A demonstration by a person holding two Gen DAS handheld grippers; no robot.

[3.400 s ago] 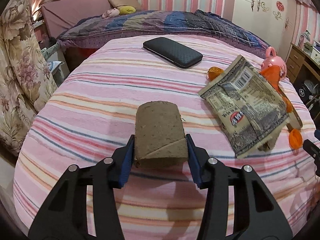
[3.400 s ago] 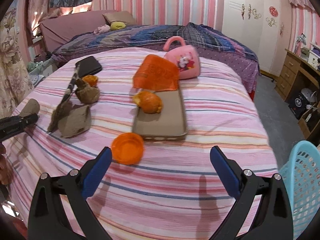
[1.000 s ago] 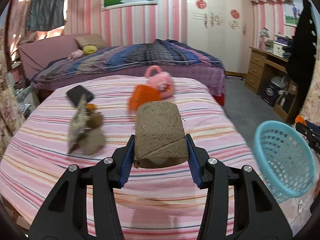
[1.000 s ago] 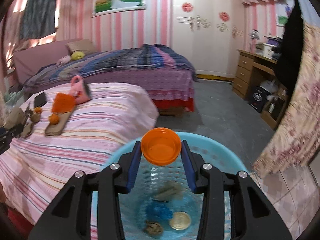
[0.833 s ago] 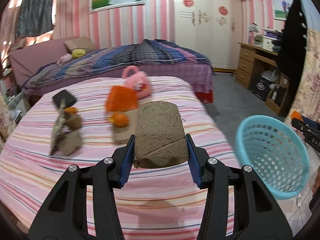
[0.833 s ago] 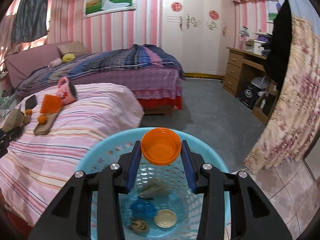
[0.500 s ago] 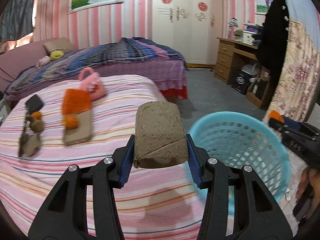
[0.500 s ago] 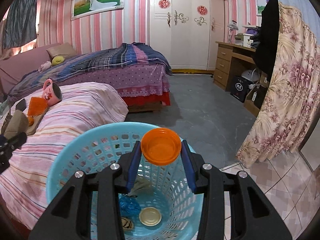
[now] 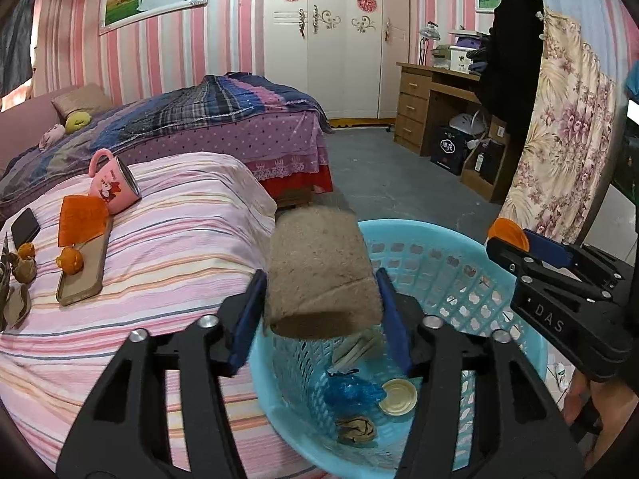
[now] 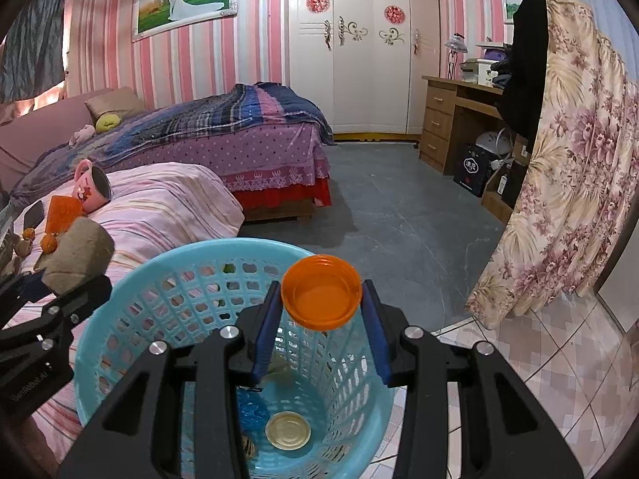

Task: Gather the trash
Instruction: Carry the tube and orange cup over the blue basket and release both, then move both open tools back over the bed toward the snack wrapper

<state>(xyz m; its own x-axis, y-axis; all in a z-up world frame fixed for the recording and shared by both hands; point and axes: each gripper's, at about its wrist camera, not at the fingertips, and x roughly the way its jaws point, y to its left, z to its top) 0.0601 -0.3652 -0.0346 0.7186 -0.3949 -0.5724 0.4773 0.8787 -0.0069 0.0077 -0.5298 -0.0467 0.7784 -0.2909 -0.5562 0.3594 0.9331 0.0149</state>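
Cardboard tube point(image 9: 319, 267), brown, rough-fibred, flattened oval in section: sitting squeezed between the blue pads of the left gripper point(image 9: 319, 311), which is clamping it at both sides; its far end is pointing away from the camera, and it is hanging over the near rim of the basket point(image 9: 399, 227). Orange cap point(image 10: 321, 297), smooth plastic, round, shallow, hollow side facing the camera: sitting pinched edge to edge in the right gripper point(image 10: 321, 319), which is closing on it above the basket's mouth. Basket, light blue plastic, round, lattice-walled, standing on the floor just beside the striped bed point(image 9: 179, 247). Lying in its bottom: a pale round lid point(image 9: 397, 391), a crumpled blue wrapper point(image 9: 351, 391), a brown crumpled scrap point(image 9: 355, 429), and a flat greyish piece point(image 9: 359, 349) leaning on the wall. Bedspread, soft cloth in pink, white and orange stripes, carrying a flat tan slab point(image 9: 86, 269) with a small orange fruit point(image 9: 70, 259) resting on it, an orange sheet point(image 9: 82, 219) touching the slab's far end, and a pink mug point(image 9: 114, 185) lying on its side just behind the sheet. Black phone point(image 9: 24, 225) lying near the left edge. More brown scraps point(image 9: 20, 279) are showing at the far left, partly cut off.
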